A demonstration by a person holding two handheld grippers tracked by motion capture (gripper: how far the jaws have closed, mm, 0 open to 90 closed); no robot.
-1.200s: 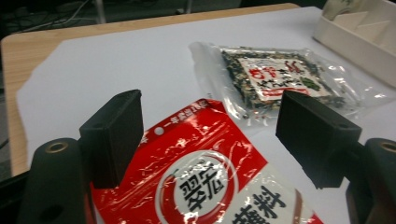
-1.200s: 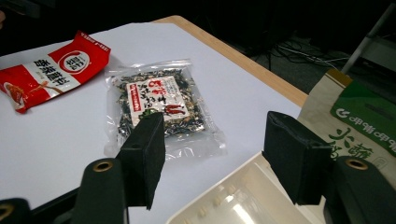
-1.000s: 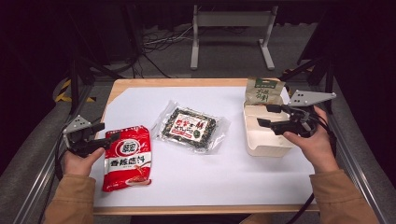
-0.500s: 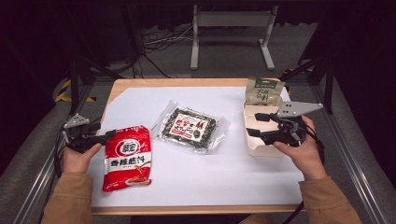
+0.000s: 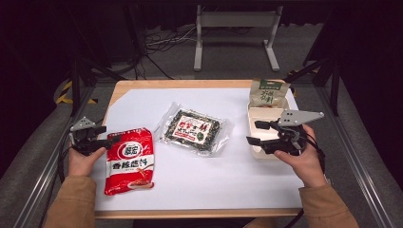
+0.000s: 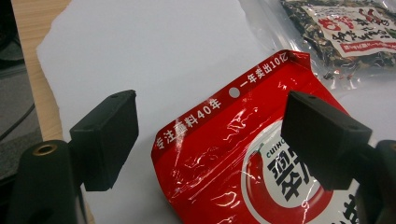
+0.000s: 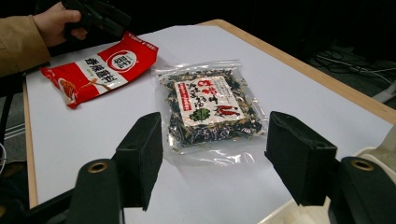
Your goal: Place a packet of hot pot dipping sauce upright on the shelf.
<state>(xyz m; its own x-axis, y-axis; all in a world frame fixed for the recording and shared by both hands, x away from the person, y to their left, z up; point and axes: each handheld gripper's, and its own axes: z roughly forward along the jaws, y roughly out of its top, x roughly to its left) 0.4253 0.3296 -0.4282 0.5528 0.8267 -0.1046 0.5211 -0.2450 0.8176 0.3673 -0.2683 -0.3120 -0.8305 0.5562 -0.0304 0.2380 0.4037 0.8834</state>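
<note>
A red snack packet [image 5: 129, 161] lies flat at the near left of the white sheet [image 5: 228, 180]. My left gripper [image 5: 104, 137] stands open at its top left corner, and in the left gripper view the jaws straddle the packet's [image 6: 243, 163] top edge without touching it [image 6: 210, 107]. A clear bag of dark dried food [image 5: 195, 130] rests mid-table. My right gripper [image 5: 253, 132] hovers open over the cream box [image 5: 273, 114], pointing left. In the right gripper view the bag [image 7: 210, 109] lies beyond the open jaws [image 7: 215, 123], which hold nothing.
A green and tan pouch [image 5: 268, 92] stands at the far end of the cream box. The sheet covers a wooden table [image 5: 142, 85]. Metal rails run along both sides, and a stand and cables lie on the floor behind. The other hand [image 7: 51, 18] appears far left.
Both grippers have sunk a little. The right one has drifted nearer and left over the box, and the left one has edged toward the red packet. The packets have not moved.
</note>
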